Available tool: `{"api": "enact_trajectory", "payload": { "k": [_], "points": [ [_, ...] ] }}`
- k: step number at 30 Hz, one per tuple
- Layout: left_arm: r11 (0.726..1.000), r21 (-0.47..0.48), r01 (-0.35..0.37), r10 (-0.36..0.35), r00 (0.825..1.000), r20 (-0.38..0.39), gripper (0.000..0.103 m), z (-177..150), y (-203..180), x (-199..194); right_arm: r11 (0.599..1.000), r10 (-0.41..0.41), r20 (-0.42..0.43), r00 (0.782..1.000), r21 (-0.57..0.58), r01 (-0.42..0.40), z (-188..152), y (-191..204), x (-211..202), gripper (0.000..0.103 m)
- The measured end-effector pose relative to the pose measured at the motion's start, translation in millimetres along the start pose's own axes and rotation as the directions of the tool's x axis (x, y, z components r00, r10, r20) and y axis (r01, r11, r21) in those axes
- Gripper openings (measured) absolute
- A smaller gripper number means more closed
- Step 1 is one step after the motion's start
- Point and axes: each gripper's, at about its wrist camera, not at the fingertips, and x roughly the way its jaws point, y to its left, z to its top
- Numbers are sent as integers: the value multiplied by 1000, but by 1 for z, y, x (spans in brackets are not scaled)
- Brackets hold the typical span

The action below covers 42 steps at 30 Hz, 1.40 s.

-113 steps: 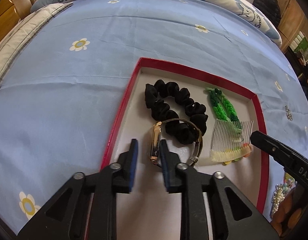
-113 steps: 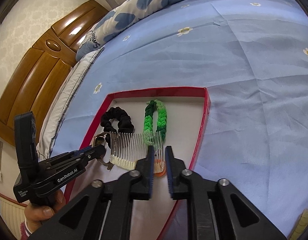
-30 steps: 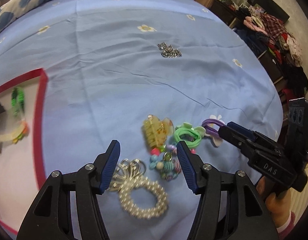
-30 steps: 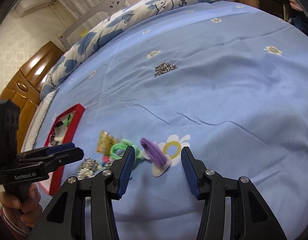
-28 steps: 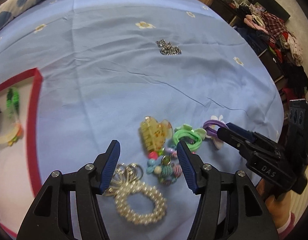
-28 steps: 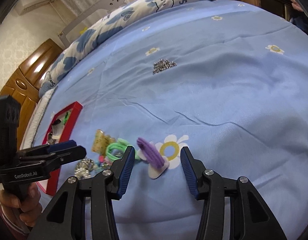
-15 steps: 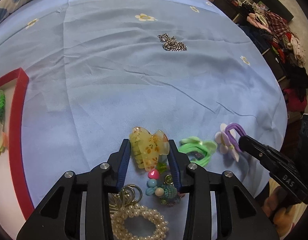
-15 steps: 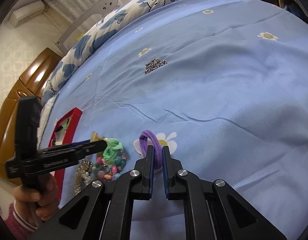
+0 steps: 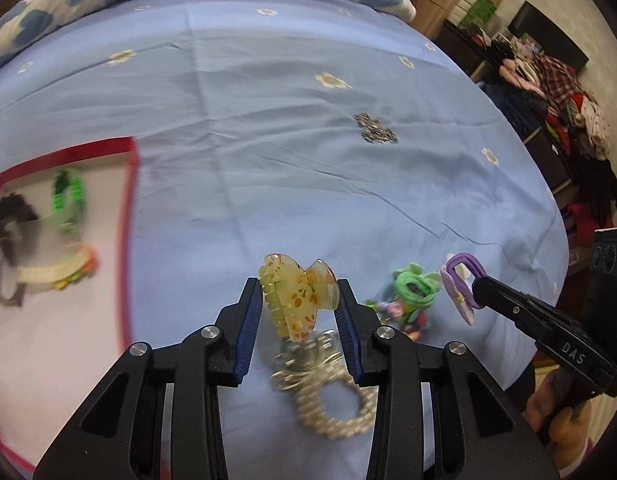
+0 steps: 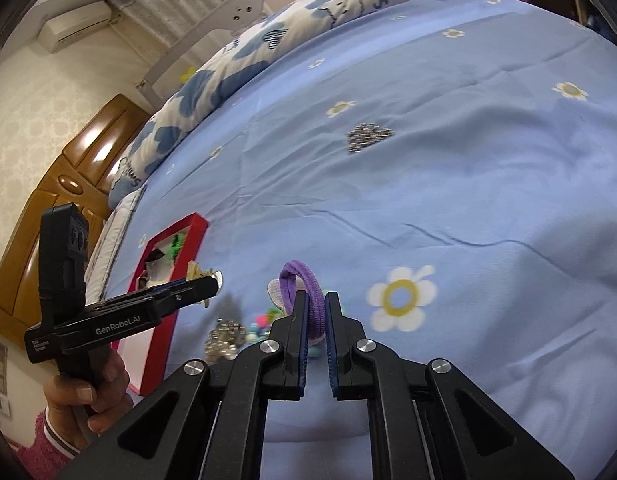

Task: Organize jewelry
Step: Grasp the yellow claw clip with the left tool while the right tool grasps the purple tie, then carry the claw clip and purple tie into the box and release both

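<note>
"DAS" reads on the right gripper (image 9: 474, 300), "GenRobot.AI" on the left gripper (image 9: 298, 306). The left jaws clamp a yellow claw clip (image 9: 296, 294) above the blue bedsheet (image 9: 308, 160); the right jaws pinch a purple hair tie (image 10: 306, 286). Beneath lie a pearl bracelet (image 9: 334, 410) and green hair tie (image 9: 414, 290) — the red-rimmed tray (image 9: 130, 240) sits left, a silver chain (image 9: 374, 130) well apart.

One red tray (image 9: 129, 240), one claw clip (image 9: 298, 294), one purple tie (image 10: 306, 292), one pearl bracelet (image 9: 334, 408), two grippers.

Both wrist cameras look close along their claws, sharing the bedspread (image 9: 292, 152).
</note>
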Motion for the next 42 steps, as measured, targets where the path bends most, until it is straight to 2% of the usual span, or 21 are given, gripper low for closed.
{"api": "enact_trajectory", "payload": {
  "k": [9,21,34,42],
  "points": [
    [996,-90,-28,32,998,45,35,-20,45,-31,997,47,-35,998,-63,-49,-4,41,16,7],
    [984,-157,-80,92,993,73,35,-44,92,-60,980,113,-92,989,-154,-126,-10,102,41,7],
    [953,-267,-145,173,982,82,35,-67,162,-83,947,181,-174,968,-236,-219,-17,173,84,7],
    [944,-255,-212,237,969,74,35,-61,189,-81,934,173,-208,963,-275,-228,-20,210,121,7]
  ]
}}
